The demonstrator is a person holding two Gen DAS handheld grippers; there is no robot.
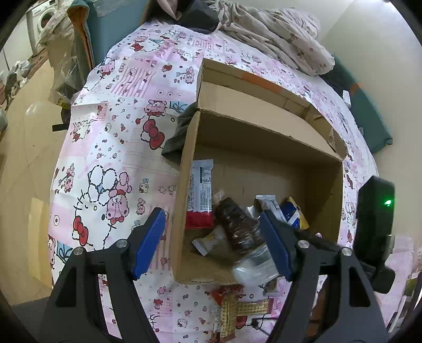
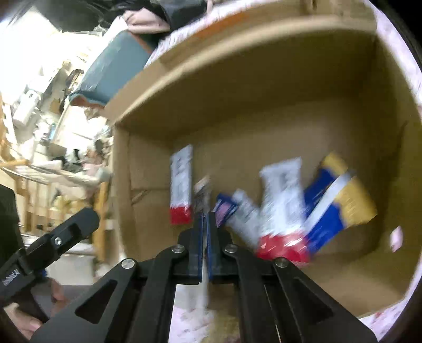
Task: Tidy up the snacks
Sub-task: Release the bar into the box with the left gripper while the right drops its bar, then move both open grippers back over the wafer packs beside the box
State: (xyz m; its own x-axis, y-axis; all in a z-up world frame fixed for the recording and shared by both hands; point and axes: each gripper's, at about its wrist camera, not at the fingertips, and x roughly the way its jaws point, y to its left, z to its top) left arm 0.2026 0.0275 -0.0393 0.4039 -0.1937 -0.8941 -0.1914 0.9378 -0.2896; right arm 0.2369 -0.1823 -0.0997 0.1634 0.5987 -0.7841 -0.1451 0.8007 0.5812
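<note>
An open cardboard box [image 1: 184, 184] stands on a pink cartoon-print cloth [image 1: 118, 132]. Inside lie a white-and-red bar [image 1: 200, 195], a dark cookie pack in clear wrap [image 1: 240, 229], a silver bar [image 1: 269, 205] and a blue-and-yellow pack [image 1: 295, 213]. My left gripper [image 1: 211, 244] hovers open over the box's near corner, nothing between its pads. A checked red-and-yellow snack [image 1: 237, 308] lies outside, in front of the box. In the right wrist view my right gripper [image 2: 205, 219] is shut above the box [image 2: 237, 92]; blurred snacks [image 2: 283, 205] lie beyond its tips.
Crumpled clothes [image 1: 277, 34] pile up at the far edge of the cloth. A dark rag [image 1: 179, 137] lies against the box's left wall. The right gripper's black body [image 1: 374, 224] stands at the right. Floor and a washing machine [image 1: 42, 18] are to the left.
</note>
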